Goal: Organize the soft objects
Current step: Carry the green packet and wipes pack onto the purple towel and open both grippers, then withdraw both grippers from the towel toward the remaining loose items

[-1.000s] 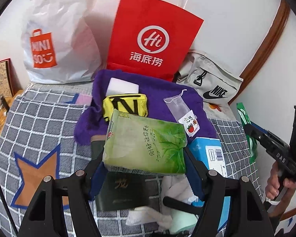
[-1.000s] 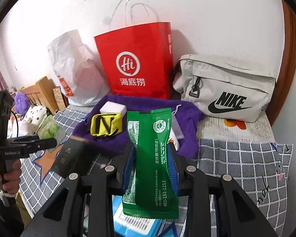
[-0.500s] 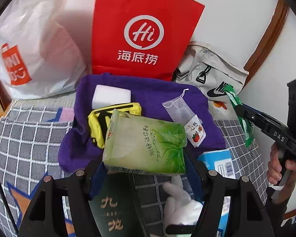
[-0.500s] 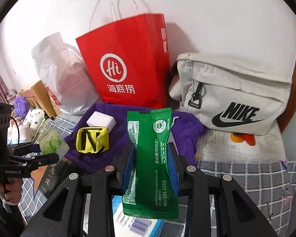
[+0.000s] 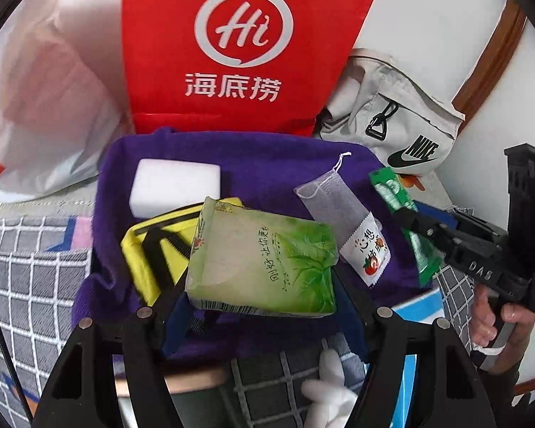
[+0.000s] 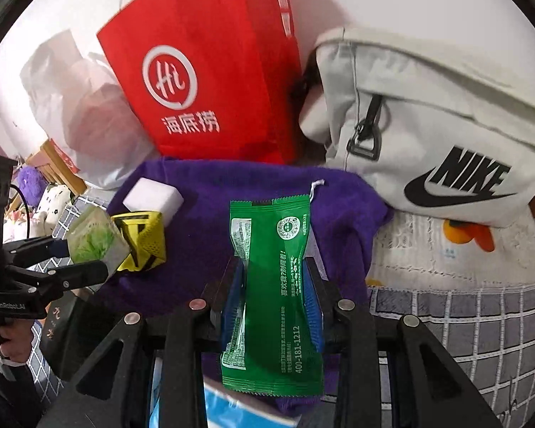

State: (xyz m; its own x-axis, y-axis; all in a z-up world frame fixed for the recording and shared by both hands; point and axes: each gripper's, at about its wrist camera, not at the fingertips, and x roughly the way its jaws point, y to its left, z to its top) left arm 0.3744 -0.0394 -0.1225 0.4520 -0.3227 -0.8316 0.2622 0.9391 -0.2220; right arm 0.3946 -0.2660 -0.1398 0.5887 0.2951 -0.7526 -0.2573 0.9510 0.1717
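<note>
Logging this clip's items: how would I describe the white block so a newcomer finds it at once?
Find the red bag standing against the wall; a purple cloth lies spread in front of it. The white block sits on the cloth's far left part, just behind the yellow pouch. It is the only plain, unprinted thing there, a smooth white brick.

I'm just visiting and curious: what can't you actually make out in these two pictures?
- Left wrist view: the red paper bag top and handles are cut off by the frame edge.
- Left wrist view: the yellow pouch is partly hidden behind the tissue pack.
- Right wrist view: the small mesh pouch is almost wholly hidden behind the green sachet.
</note>
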